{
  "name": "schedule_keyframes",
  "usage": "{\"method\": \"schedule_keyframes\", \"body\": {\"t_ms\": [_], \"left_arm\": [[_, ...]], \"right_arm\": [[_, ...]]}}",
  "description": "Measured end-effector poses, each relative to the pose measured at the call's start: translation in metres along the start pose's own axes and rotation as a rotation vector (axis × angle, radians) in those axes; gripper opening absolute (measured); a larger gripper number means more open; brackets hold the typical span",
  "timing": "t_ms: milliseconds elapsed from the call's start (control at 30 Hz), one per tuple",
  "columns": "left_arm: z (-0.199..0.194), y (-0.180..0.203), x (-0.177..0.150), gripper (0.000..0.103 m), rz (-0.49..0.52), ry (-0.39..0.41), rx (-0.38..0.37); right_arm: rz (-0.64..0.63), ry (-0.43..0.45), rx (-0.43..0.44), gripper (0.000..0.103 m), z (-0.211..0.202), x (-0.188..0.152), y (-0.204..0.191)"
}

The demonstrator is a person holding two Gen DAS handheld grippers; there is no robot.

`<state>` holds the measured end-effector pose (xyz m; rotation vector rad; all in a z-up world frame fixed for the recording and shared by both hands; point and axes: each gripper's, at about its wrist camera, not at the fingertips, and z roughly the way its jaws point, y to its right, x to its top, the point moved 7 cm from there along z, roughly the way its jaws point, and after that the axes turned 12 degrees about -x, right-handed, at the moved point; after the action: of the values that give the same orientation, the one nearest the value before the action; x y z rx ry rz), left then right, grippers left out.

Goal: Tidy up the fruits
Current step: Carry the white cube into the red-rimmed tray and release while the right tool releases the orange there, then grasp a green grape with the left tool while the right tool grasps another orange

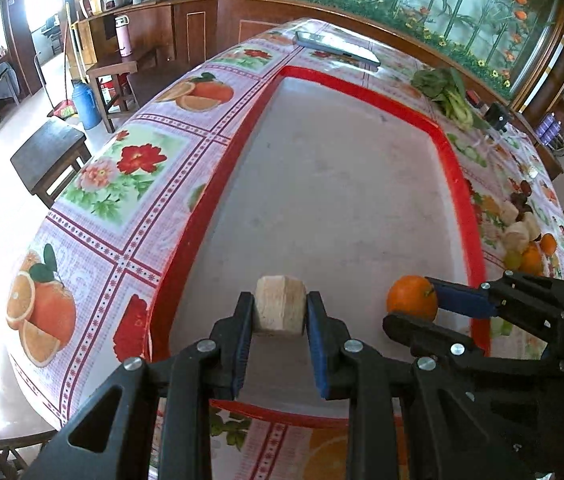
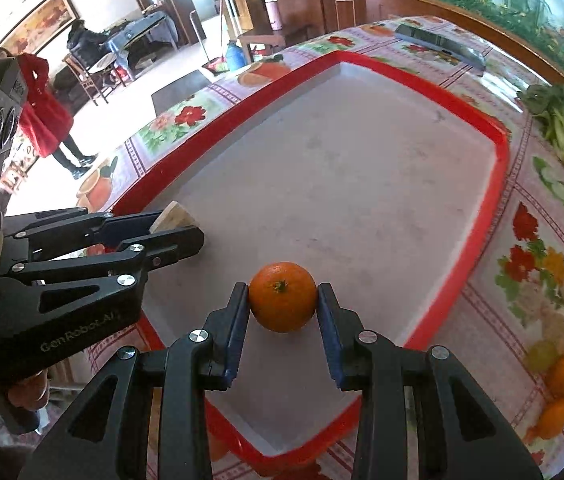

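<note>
My left gripper [image 1: 280,312] is shut on a pale, faceted, peeled fruit piece [image 1: 280,310], held over the near end of a red-rimmed tray [image 1: 365,96] with a bare whitish floor. My right gripper [image 2: 283,300] is shut on an orange tangerine [image 2: 283,297], also over the tray's near end. In the left wrist view the right gripper [image 1: 411,298] and its tangerine [image 1: 411,296] are at the right. In the right wrist view the left gripper [image 2: 178,224] shows at the left, with the pale piece [image 2: 172,216] between its fingers. Both point steeply down.
A pile of fruit [image 2: 561,352], with oranges, pale pieces and green grapes, lies on the flowered tablecloth right of the tray. Leafy greens [image 1: 447,92] and a grey flat device [image 1: 337,48] lie beyond the tray. A dark stool [image 1: 48,152] stands left of the table; a person in red [image 2: 44,116] stands far off.
</note>
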<state>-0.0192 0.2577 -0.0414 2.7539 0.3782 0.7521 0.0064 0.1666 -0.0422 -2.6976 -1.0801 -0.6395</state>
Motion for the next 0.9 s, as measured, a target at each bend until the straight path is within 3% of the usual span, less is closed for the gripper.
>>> {"method": "schedule_keyframes", "body": {"t_ms": [167,300,633,900], "left_arm": [[0.001,-0.003,-0.002,0.029,-0.001,-0.006,0.021],[0.001,-0.003,-0.002,0.03,0.002,-0.011,0.031],[-0.007,0.005,-0.007,0.05,-0.004,-0.021,0.077],[-0.024,0.024,-0.01,0.059,0.018,0.014,0.101]], "right_arm": [[-0.018,-0.001,-0.007,0.034,0.001,-0.001,-0.005],[-0.032,0.0,-0.012,0.04,0.005,-0.002,-0.006],[-0.075,0.025,-0.032,0.042,-0.008,-0.016,-0.003],[-0.052,0.059,-0.021,0.044,-0.03,-0.027,0.014]]}}
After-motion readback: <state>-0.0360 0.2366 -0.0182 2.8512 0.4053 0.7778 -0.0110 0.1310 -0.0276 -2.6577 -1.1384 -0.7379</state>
